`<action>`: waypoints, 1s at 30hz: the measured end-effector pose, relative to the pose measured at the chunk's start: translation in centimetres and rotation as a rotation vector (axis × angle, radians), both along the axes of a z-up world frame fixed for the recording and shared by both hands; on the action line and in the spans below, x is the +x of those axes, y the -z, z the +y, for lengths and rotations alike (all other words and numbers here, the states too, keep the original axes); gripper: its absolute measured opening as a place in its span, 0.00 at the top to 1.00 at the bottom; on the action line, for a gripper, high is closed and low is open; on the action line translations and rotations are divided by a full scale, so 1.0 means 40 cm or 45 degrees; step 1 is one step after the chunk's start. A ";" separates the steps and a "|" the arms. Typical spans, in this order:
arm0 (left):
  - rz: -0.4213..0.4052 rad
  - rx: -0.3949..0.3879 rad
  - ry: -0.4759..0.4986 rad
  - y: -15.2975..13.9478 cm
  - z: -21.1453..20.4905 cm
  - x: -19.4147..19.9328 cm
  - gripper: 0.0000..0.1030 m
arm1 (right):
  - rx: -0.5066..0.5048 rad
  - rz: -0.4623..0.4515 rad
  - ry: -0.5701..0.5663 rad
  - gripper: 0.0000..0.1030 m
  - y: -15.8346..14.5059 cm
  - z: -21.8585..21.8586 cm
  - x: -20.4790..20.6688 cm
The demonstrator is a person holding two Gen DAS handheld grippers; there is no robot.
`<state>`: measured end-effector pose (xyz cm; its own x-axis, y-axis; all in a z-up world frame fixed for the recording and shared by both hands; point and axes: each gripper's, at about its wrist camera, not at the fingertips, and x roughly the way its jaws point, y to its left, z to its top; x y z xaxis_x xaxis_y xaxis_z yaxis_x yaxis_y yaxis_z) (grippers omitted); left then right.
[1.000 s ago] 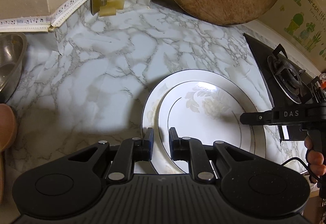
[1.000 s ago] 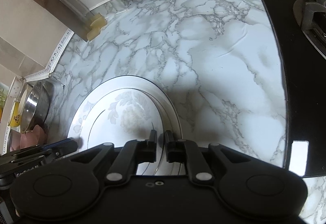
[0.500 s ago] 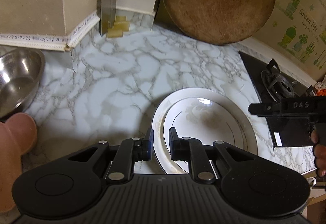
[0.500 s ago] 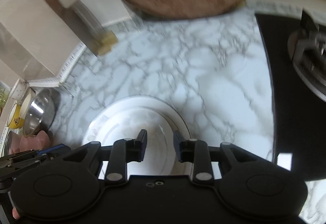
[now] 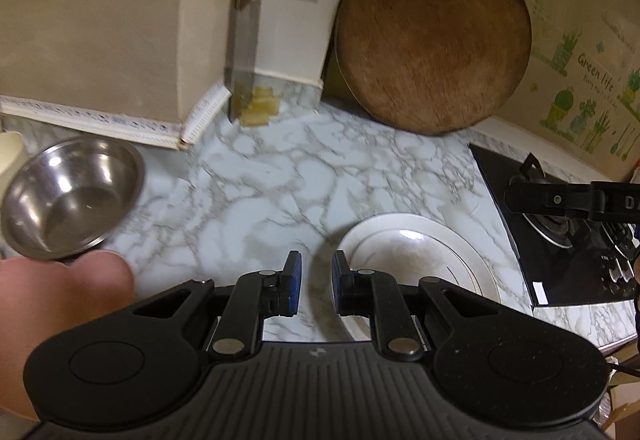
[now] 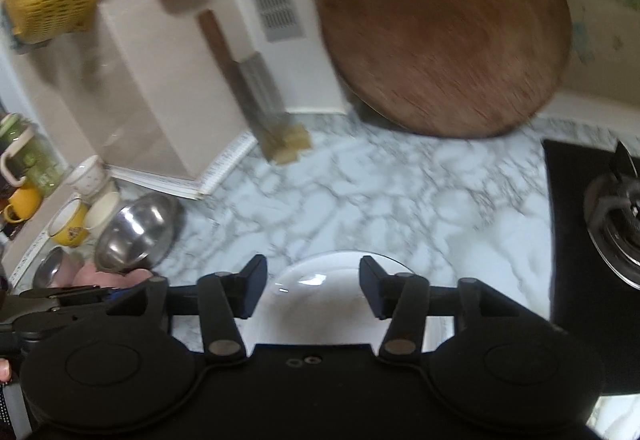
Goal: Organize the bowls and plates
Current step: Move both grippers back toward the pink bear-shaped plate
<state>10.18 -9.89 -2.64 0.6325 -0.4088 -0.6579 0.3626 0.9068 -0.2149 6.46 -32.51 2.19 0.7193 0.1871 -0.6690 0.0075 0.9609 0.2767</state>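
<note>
Plates (image 5: 420,260) sat stacked on the marble counter (image 5: 280,191), small one nested in the big one. In the left wrist view the stack lay just right of and ahead of the left gripper (image 5: 313,282); its jaws had a narrow gap, nothing between them, so we read it as released. In the right wrist view the right gripper (image 6: 312,286) hung over the plates (image 6: 340,304), jaws spread wide, empty, with the stack between and below the fingers.

Steel bowl (image 5: 72,195) sat well left of the left fingers, near the wall corner; in the right view the bowl (image 6: 138,232) was far left too.

We judged the plates placed and the bowl next. To do it well: swing left, open wider, straddle the near rim with one finger inside and one outside, clench firmly since steel is slick, and lift level. Frames were blurred, so rim contact was hard to confirm.
</note>
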 end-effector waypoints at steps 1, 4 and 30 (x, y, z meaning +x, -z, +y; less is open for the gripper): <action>-0.010 -0.001 -0.010 -0.005 0.012 -0.004 0.82 | 0.005 -0.016 -0.015 0.43 -0.007 0.014 -0.003; -0.042 -0.011 -0.054 -0.019 0.053 -0.019 0.60 | -0.001 -0.057 -0.068 0.37 -0.022 0.062 -0.008; -0.100 0.105 -0.559 0.025 0.505 -0.089 0.22 | -0.100 -0.094 -0.385 0.00 0.067 0.515 0.064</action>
<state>6.63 10.30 -3.64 0.7836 -0.0390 -0.6201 -0.0478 0.9913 -0.1227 9.04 -11.91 -0.50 0.6863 0.3494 -0.6379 -0.2990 0.9350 0.1905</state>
